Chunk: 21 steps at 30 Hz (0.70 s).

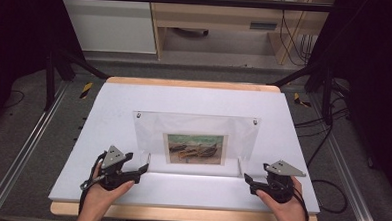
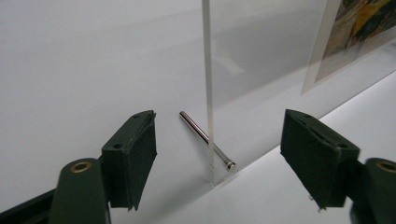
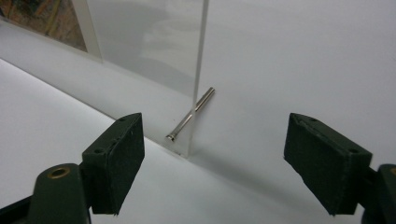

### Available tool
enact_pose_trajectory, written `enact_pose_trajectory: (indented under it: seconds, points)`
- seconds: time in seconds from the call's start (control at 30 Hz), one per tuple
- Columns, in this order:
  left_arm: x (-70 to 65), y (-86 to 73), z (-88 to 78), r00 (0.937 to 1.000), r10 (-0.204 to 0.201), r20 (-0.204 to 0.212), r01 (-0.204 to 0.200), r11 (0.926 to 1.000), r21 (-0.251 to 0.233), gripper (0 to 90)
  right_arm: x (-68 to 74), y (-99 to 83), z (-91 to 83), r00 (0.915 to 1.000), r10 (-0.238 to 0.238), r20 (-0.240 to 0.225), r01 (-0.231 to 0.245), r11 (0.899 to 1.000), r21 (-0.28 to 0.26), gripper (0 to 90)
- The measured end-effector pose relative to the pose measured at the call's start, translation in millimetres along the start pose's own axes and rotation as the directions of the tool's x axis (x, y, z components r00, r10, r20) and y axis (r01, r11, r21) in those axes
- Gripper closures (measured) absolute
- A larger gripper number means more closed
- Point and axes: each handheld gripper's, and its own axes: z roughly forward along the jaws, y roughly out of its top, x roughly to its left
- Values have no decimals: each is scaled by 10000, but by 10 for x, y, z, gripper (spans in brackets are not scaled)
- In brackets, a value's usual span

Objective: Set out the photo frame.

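A clear acrylic picture frame (image 1: 195,133) stands upright in the middle of the white table, with a small painting print (image 1: 195,148) of boats inside it. A metal pin (image 2: 205,138) sticks through the frame's lower left corner, and another metal pin (image 3: 190,114) passes through its lower right corner. My left gripper (image 1: 144,168) is open, its jaws on either side of the frame's left edge (image 2: 208,84). My right gripper (image 1: 247,181) is also open, its jaws straddling the frame's right edge (image 3: 198,79). Neither gripper holds anything.
The white board (image 1: 109,111) lies on a wooden tabletop (image 1: 185,84). Metal rails (image 1: 27,148) run along both sides. Cables (image 1: 328,141) lie on the floor at the right. A wooden shelf unit (image 1: 223,21) stands beyond the table.
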Motion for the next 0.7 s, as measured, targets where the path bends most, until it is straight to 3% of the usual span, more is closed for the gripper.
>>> enact_pose_trajectory:
  seconds: [0.23, 0.7]
  points:
    - [111, -10, -73, 9999, -94, 134, 97, 9997, -208, 181, -110, -49, -85, 9992, 336, 231, -334, 9994, -64, 167]
    - [375, -49, -223, 9982, -472, -373, 452, 9977, -514, 122, -256, -89, -124, 9952, 589, 786, -574, 9981, -221, 136]
